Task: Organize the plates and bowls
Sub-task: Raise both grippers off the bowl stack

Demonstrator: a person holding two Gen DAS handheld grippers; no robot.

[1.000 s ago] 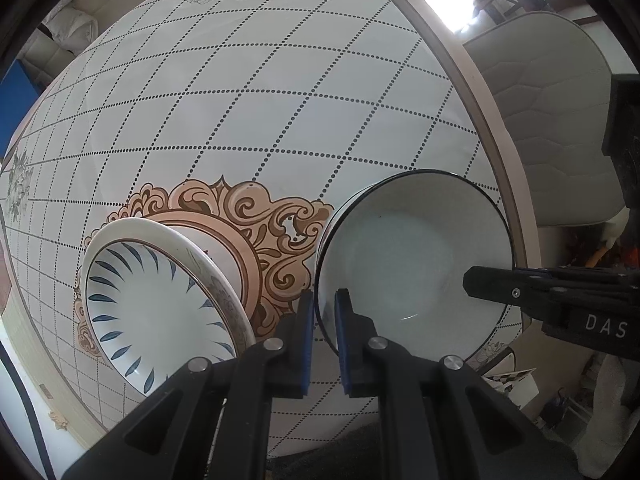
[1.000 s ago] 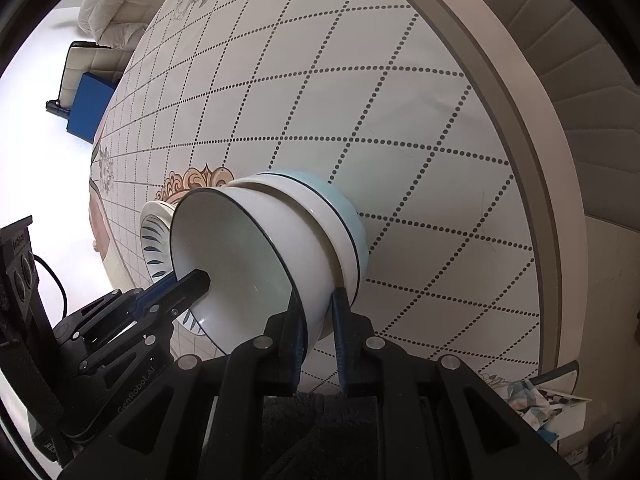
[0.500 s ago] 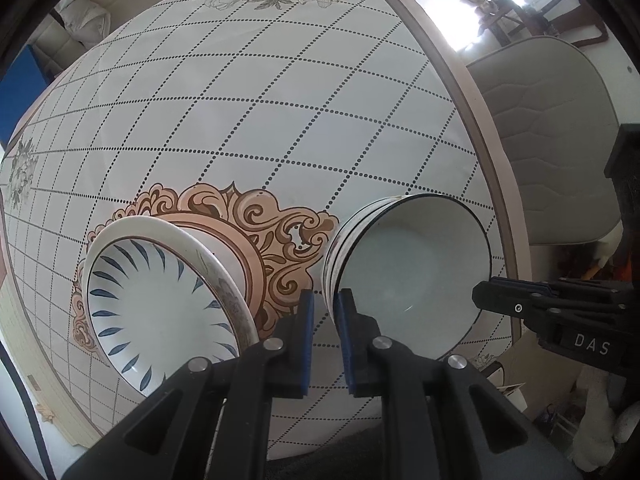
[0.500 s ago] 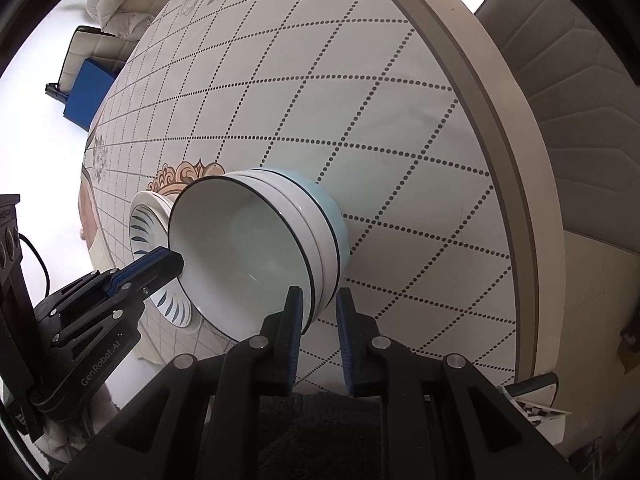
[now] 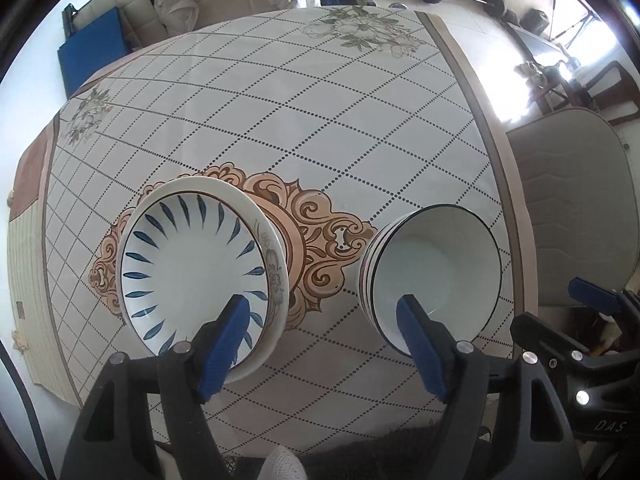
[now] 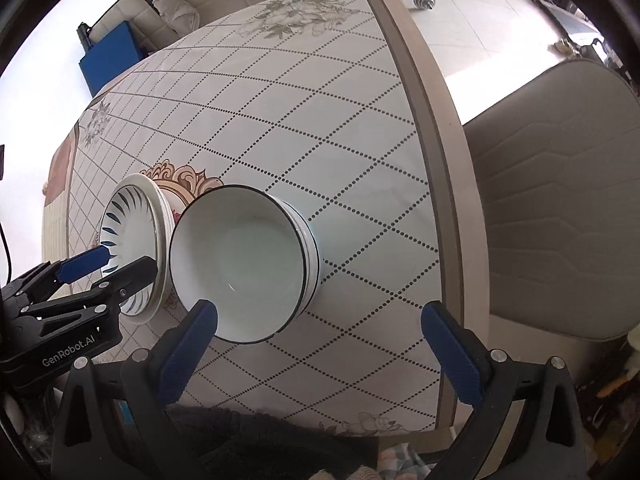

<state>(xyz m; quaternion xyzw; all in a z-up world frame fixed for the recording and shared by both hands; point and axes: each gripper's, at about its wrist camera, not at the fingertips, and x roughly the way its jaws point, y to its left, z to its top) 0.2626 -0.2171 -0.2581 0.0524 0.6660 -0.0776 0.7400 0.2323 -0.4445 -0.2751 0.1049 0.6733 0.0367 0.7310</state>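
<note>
Table (image 5: 320, 128) under a diamond-dotted cloth with an ornate medallion at centre. Bowls (image 5: 436, 268), white with dark rims, nested in one stack right of the medallion, near the table's right edge. Plates (image 5: 192, 272) stacked to the left, the top one with blue leaf strokes; the two stacks stand apart. Left gripper (image 5: 324, 320) above the cloth between the stacks, jaws just opened wide, nothing between them. Right gripper (image 6: 320, 320) above the bowls' near-right side, jaws just opened to full spread, touching nothing. Padded chair (image 6: 560, 208) beyond the table's right edge.
</note>
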